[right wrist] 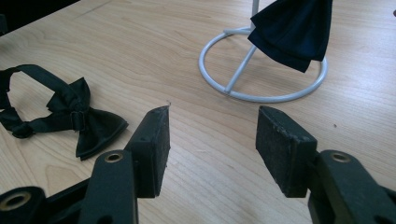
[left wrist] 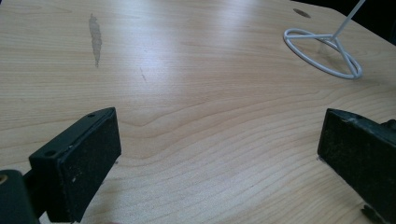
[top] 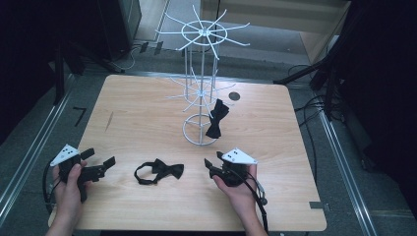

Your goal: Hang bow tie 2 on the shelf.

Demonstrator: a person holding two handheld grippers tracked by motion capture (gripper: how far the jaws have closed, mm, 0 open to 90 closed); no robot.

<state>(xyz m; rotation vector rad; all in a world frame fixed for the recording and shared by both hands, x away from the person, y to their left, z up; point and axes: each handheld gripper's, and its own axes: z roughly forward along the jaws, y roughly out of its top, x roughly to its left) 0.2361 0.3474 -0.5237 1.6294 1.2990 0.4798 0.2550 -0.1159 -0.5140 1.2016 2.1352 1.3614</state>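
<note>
A black bow tie (top: 159, 172) (right wrist: 70, 114) lies flat on the wooden table (top: 137, 113) near its front edge, strap looped to its left. A second black bow tie (top: 216, 119) (right wrist: 293, 30) hangs from a lower arm of the white wire rack (top: 202, 83), over the rack's ring base (right wrist: 261, 95) (left wrist: 324, 53). My left gripper (top: 101, 162) (left wrist: 217, 154) rests left of the lying tie, open, nothing between its jaws. My right gripper (top: 212, 164) (right wrist: 212, 140) sits right of that tie, open and empty.
A dark round hole (top: 234, 96) sits in the table behind the rack. A grey smear (left wrist: 95, 37) marks the wood at the left. Cables and dark stands ring the table on the floor.
</note>
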